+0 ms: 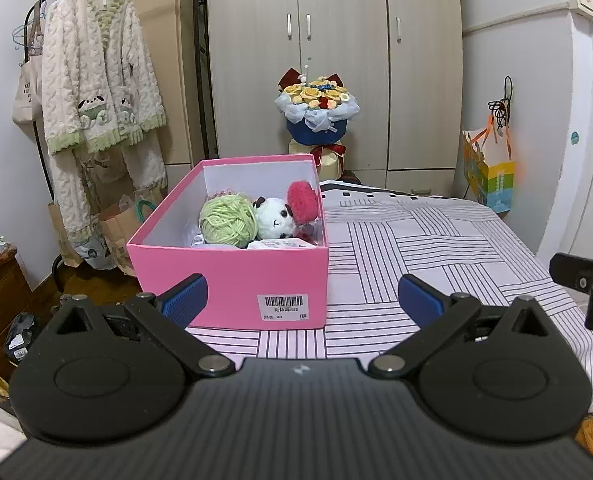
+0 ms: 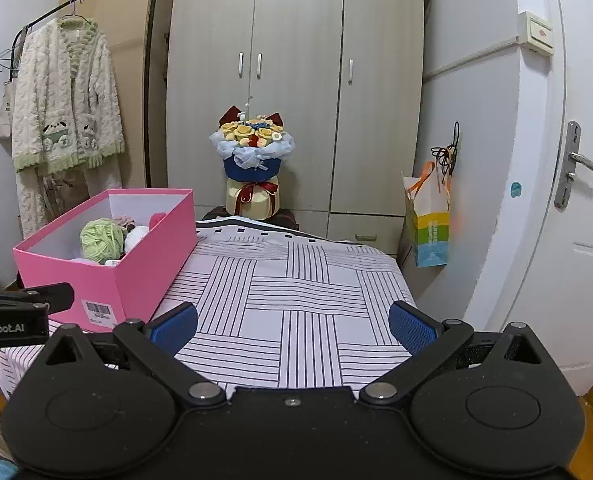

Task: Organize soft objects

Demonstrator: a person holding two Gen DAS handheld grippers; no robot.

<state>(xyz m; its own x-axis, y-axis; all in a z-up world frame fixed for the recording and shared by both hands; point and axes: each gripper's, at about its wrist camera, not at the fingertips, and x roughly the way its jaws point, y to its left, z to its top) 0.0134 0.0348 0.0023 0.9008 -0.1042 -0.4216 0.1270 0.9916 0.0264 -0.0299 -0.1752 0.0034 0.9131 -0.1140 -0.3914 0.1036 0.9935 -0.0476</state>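
Observation:
A pink box [image 1: 232, 272] stands on the striped cloth [image 1: 436, 248], open at the top. It holds a green yarn ball [image 1: 227, 220], a white panda plush [image 1: 274, 218], a red fluffy ball [image 1: 302, 200] and some smaller items at the bottom. My left gripper [image 1: 302, 300] is open and empty, just in front of the box's near wall. My right gripper [image 2: 292, 326] is open and empty over the cloth [image 2: 296, 292], to the right of the box [image 2: 108, 276]. The yarn ball [image 2: 102, 240] also shows in the right wrist view.
A flower bouquet [image 1: 316, 108] stands behind the table before a wardrobe [image 1: 336, 40]. A fluffy robe [image 1: 100, 80] hangs on a rack at the left. A paper bag [image 2: 428, 224] hangs by the white door [image 2: 556, 200]. Bags [image 1: 116, 228] sit on the floor left of the box.

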